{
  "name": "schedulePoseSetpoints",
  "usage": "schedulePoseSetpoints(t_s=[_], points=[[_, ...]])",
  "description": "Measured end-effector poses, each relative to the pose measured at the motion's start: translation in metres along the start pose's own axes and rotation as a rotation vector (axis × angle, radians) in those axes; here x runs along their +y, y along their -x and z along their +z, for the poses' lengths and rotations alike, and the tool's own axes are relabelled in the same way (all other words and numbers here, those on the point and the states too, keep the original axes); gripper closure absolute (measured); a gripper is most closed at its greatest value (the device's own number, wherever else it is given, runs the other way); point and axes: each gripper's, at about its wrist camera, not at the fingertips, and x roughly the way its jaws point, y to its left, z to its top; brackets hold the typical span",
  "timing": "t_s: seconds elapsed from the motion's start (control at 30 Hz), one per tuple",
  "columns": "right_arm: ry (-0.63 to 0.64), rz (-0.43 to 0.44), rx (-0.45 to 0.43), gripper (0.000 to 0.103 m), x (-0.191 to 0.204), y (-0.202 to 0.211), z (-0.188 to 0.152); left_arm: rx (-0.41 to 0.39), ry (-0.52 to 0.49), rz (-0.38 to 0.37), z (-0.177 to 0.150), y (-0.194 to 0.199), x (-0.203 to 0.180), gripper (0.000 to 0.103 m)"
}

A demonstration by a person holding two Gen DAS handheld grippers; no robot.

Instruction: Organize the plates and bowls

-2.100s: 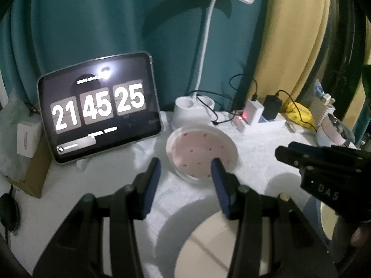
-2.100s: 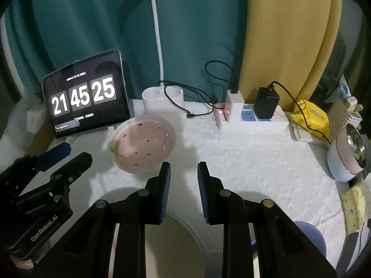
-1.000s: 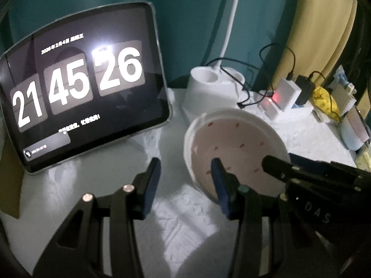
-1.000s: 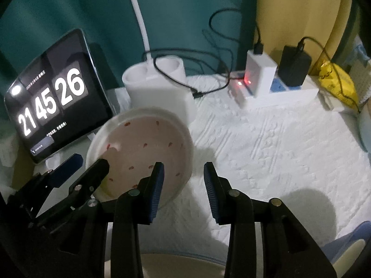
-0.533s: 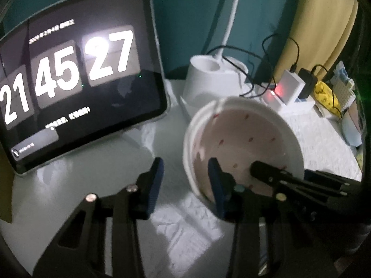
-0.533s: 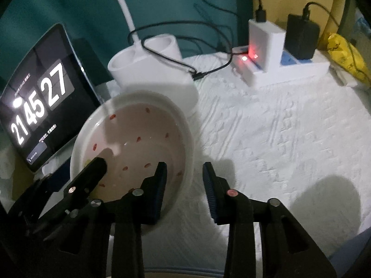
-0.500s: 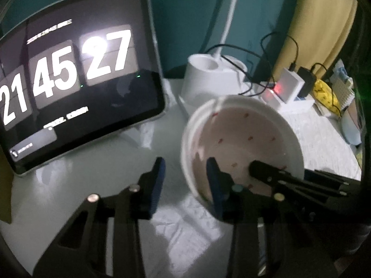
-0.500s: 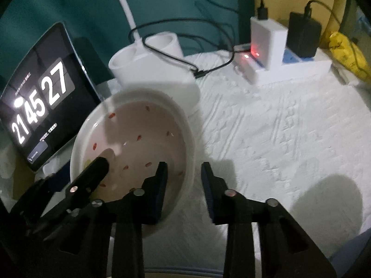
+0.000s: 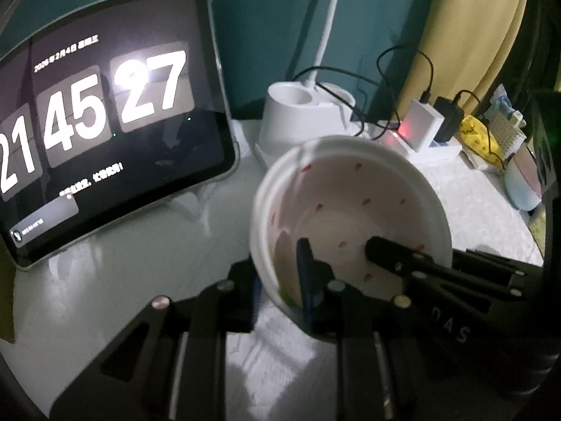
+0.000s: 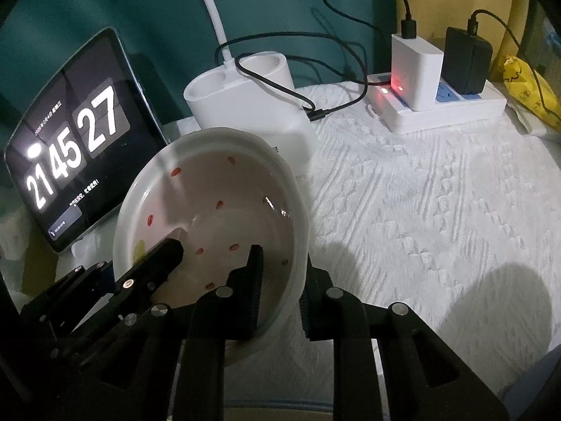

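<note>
Where both grippers had stood with fingers apart astride the bowl's (image 9: 350, 189) rim a second before, the left gripper (image 9: 280, 280) and right gripper (image 10: 278, 289) had just been closing and now clamped the wall on opposite sides, one finger inside and one outside each. Both pointed steeply down and forward, the left at the bowl's left rim, the right at its right rim, with the bowl on the white surface (image 10: 438, 210) before the lamp base (image 10: 245, 105). One bowl and two grippers showed, beside one clock tablet (image 9: 94, 122) and one power strip (image 10: 441, 105).
</note>
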Motion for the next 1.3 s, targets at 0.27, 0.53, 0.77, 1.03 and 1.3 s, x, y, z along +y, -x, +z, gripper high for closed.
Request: schedulePoseSetpoints(t_s=[0.27,0.53,0.77,1.03,1.3], points=[[0.016,0.016,-0.035,0.084,0.004,0.023,-0.002,-0.044,-0.017,0.026,-0.001,0.020,0.002,0.084],[0.048,0.023,-0.081,0.084,0.012,0.048,-0.009,-0.092,-0.012,0.017,-0.002,0.046,0.002,0.084],[0.043,0.035,-0.118,0.084,0.007,0.073,-0.012,-0.133,-0.037,0.004,-0.002,0.065,-0.011,0.084],[0.053,0.015,-0.157,0.084,0.005,0.103,-0.019,-0.176,-0.060,-0.019,-0.004,0.088,-0.026,0.084],[0.050,0.004,-0.195,0.084,0.001,0.130,-0.029,-0.230,-0.073,-0.042,-0.005,0.115,-0.040,0.084]])
